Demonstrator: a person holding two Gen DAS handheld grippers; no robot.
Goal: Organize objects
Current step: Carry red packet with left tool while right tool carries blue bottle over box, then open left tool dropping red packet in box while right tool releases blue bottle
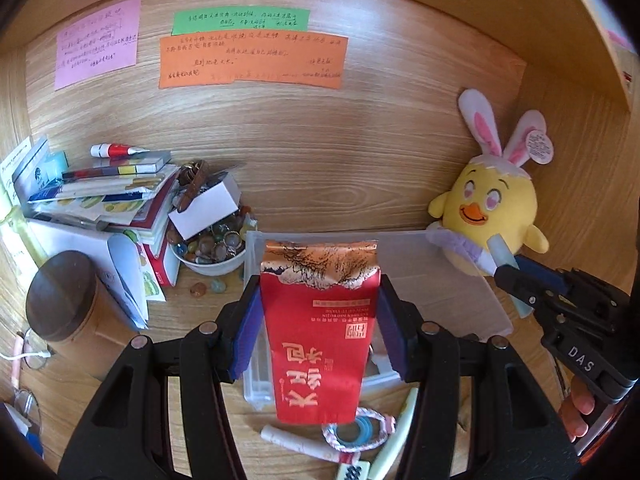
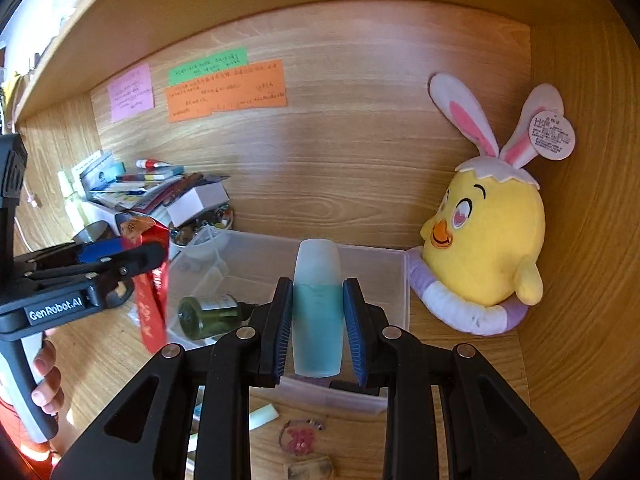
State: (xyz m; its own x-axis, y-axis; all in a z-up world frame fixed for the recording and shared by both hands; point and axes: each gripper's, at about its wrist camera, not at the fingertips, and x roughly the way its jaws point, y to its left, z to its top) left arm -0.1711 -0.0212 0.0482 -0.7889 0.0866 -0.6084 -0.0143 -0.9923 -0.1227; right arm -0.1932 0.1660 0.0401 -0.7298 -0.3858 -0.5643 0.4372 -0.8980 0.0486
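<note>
from the left wrist we see our left gripper [image 1: 320, 320] clamped on a red foil packet [image 1: 320, 336], held upright above the clear plastic box [image 1: 440, 264] on the wooden desk [image 1: 192, 320], with a bowl of glass marbles [image 1: 212, 246] and a pile of books [image 1: 104, 200] to the left and the right gripper [image 1: 516, 280] coming in beside a yellow chick plush [image 1: 488, 208]. from the right wrist we see our right gripper [image 2: 318, 320] closed on a frosted teal bottle [image 2: 317, 308], held upright over that same box [image 2: 400, 280], where a green glass bottle [image 2: 208, 316] lies on its side, while the left gripper [image 2: 140, 264] holds the packet [image 2: 150, 312] at the left.
</note>
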